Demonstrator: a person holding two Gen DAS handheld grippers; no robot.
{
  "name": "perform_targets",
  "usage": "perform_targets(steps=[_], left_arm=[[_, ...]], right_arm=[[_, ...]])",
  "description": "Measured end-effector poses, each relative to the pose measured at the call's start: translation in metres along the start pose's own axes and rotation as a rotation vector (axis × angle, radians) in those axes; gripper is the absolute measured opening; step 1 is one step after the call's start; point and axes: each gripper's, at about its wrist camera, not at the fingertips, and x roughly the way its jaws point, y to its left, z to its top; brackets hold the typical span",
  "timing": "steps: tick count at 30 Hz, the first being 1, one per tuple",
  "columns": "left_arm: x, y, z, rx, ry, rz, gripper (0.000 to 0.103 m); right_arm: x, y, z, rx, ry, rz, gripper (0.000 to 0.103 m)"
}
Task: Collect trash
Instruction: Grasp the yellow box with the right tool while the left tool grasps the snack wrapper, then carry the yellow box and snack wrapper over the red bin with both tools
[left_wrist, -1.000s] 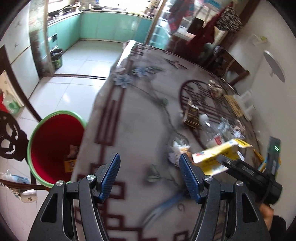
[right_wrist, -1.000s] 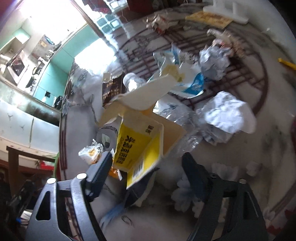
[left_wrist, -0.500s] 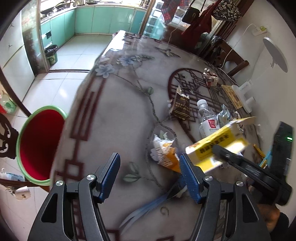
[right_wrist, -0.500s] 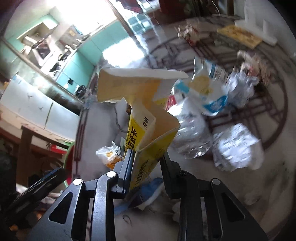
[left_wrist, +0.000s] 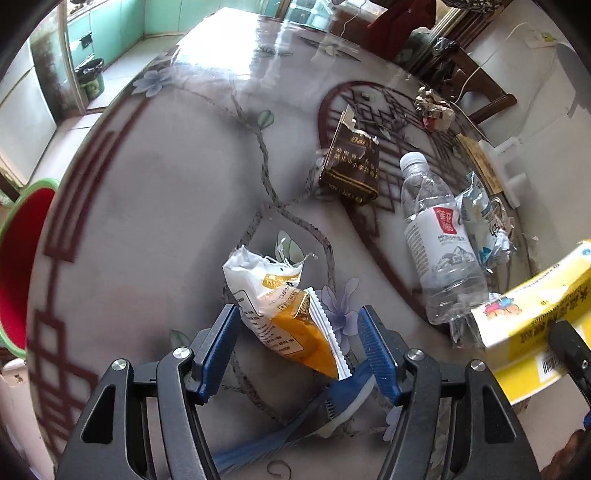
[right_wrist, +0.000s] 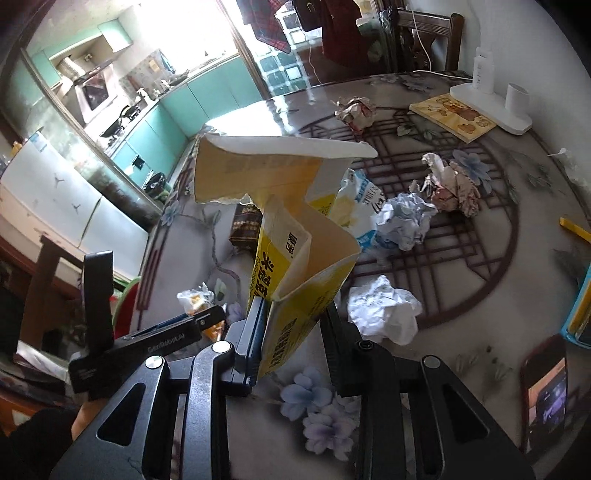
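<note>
The right tongs (right_wrist: 291, 332) are clamped on the yellow box (right_wrist: 295, 258), centre frame; its long axis runs up and slightly left, torn open flap uppermost, clear of the surface (right_wrist: 461, 295). The left tongs (left_wrist: 297, 349) stand apart, straddling the wrapper (left_wrist: 280, 306) lying at lower centre, its torn end pointing to the upper left.
</note>
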Motion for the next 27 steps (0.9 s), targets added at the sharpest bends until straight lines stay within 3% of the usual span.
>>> perform_targets(steps=[1, 4, 13, 27], left_arm=[[0.001, 0.0, -0.001, 0.005, 0.001, -0.001, 0.034], [0.0, -0.003, -0.002, 0.03, 0.002, -0.012, 0.024], [-0.067, -0.001, -0.004, 0.092, -0.144, 0.018, 0.022], [-0.146, 0.038, -0.015, 0.04, -0.279, 0.043, 0.022]], right_arm=[[0.001, 0.0, 0.0, 0.0, 0.003, 0.001, 0.029], [0.001, 0.001, 0.001, -0.004, 0.008, 0.009, 0.029], [0.001, 0.028, 0.001, -0.062, -0.006, 0.046, 0.029], [0.001, 0.077, 0.0, -0.143, -0.034, 0.075, 0.029]])
